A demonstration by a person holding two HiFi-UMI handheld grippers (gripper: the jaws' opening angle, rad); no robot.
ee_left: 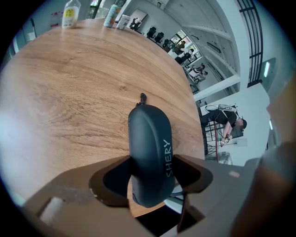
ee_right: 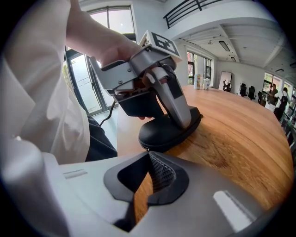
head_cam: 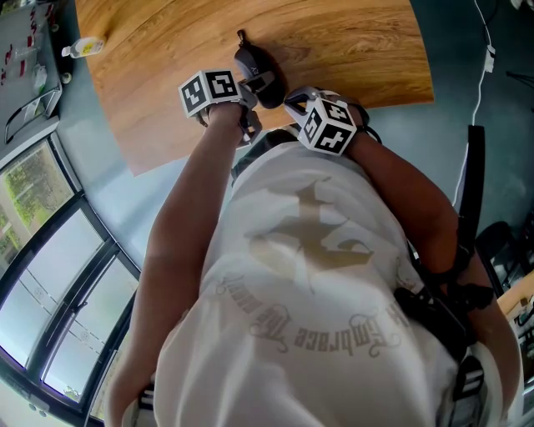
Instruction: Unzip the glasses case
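A person's left gripper has its fingers clamped on the sides of a dark glasses case, which rests near the edge of a wooden surface. The right gripper, its fingers drawn together at the tips, pinches the zipper pull at the case's end.

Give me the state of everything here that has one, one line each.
glasses case: zipped shut, resting on the table.
zipper pull: at the case's end nearest the person, not yet drawn.
left hand-held gripper: shut on the glasses case.
right hand-held gripper: jaws closed on the zipper pull, as far as its own view shows.
bottle: upright at the table's far edge.
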